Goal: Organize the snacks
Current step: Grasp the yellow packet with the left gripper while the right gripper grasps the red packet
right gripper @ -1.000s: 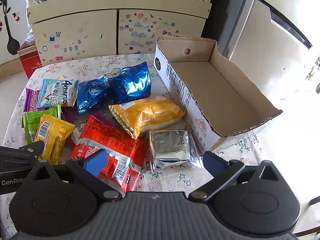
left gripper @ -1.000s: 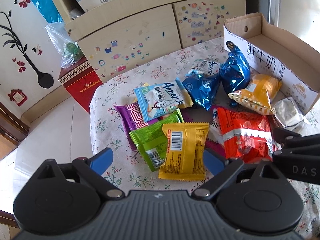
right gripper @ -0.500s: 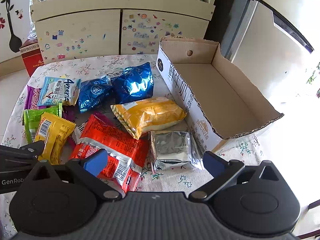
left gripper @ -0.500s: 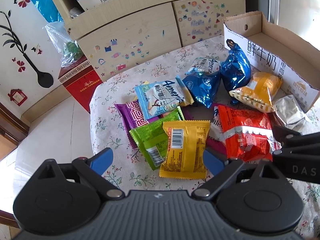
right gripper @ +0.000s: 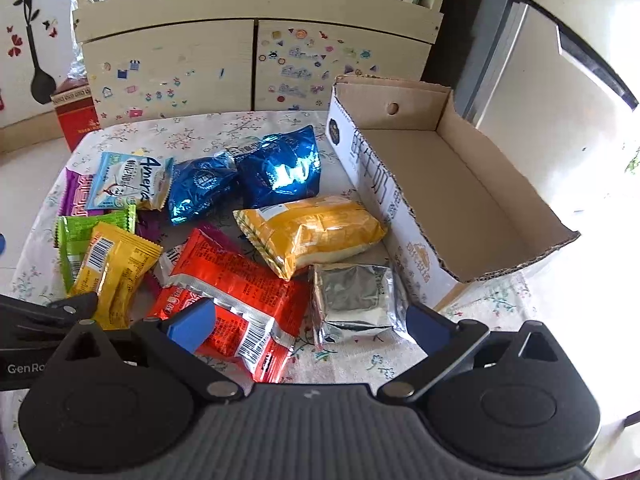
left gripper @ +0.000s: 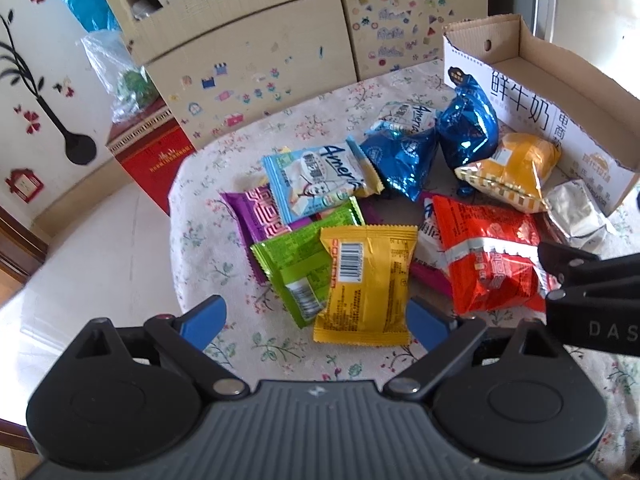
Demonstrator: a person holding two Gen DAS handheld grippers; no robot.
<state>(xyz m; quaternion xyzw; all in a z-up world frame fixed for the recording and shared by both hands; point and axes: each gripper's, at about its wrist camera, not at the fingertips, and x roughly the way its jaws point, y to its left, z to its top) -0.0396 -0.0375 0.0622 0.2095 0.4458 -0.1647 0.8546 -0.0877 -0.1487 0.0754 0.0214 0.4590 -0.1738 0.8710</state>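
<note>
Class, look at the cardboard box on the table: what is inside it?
The cardboard box shows only bare floor and walls; no snack is inside. Its near-left inner side is hidden by its printed wall.

The left gripper (left gripper: 314, 320) is showing a black ribbed body, two rounded black lobes, silver pivot screws and blue fingertip pads (left gripper: 204, 318). The right gripper (right gripper: 310, 322) is looking identical; "GenRo" lettering is showing at lower left of its view.

Snack packets (right gripper: 256, 280), box (right gripper: 460, 184) on floral-clothed table (left gripper: 224, 168)
</note>
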